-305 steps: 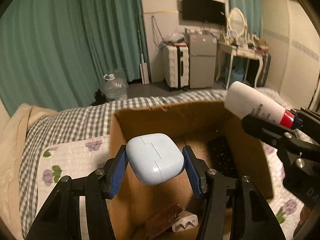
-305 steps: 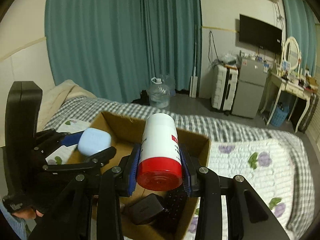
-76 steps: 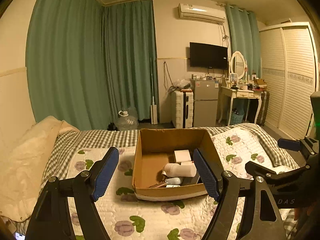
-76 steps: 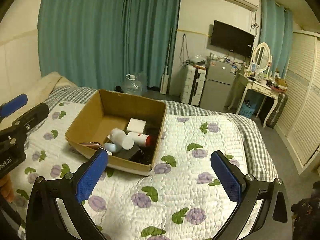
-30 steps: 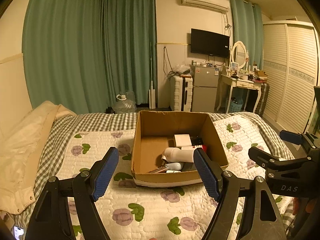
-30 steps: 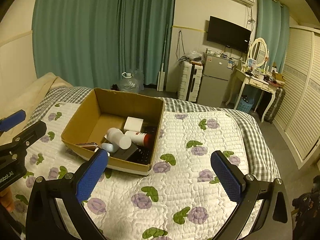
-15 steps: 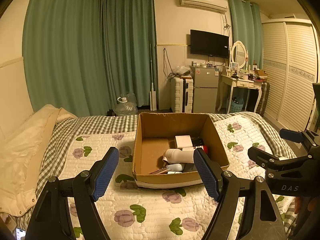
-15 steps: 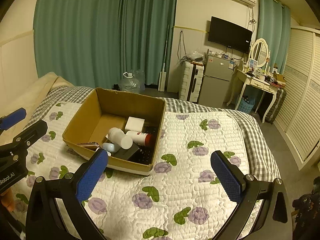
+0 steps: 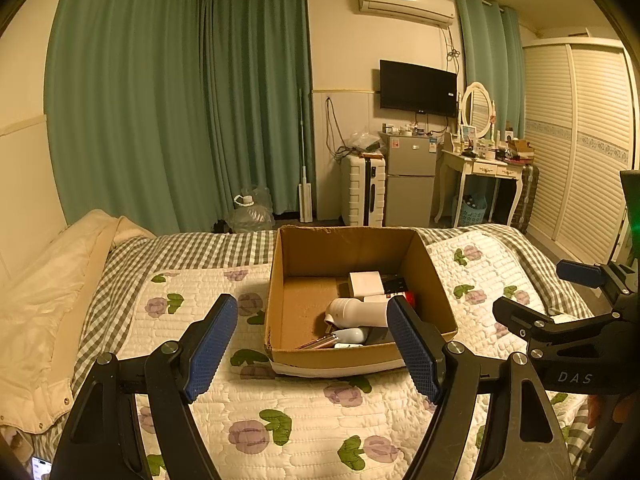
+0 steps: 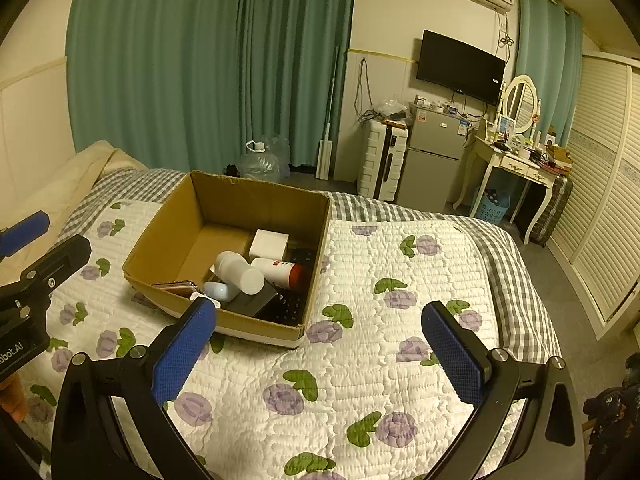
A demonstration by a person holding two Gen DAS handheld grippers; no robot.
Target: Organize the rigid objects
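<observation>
An open cardboard box sits on the quilted bed. Inside lie a white bottle, a red-capped white bottle, a white square box, a pale blue case, a black remote and a pinkish flat item. My left gripper is open and empty, held back from the box's near side. My right gripper is open and empty, over the quilt right of the box.
The floral quilt covers the bed, with a cream blanket at the left. Behind the bed stand a water jug, a white suitcase, a small fridge and a dressing table. Wardrobe doors line the right.
Ten seconds ago each gripper held an item over the box; now both are open, empty and drawn back. Over the last second the views have barely shifted.
</observation>
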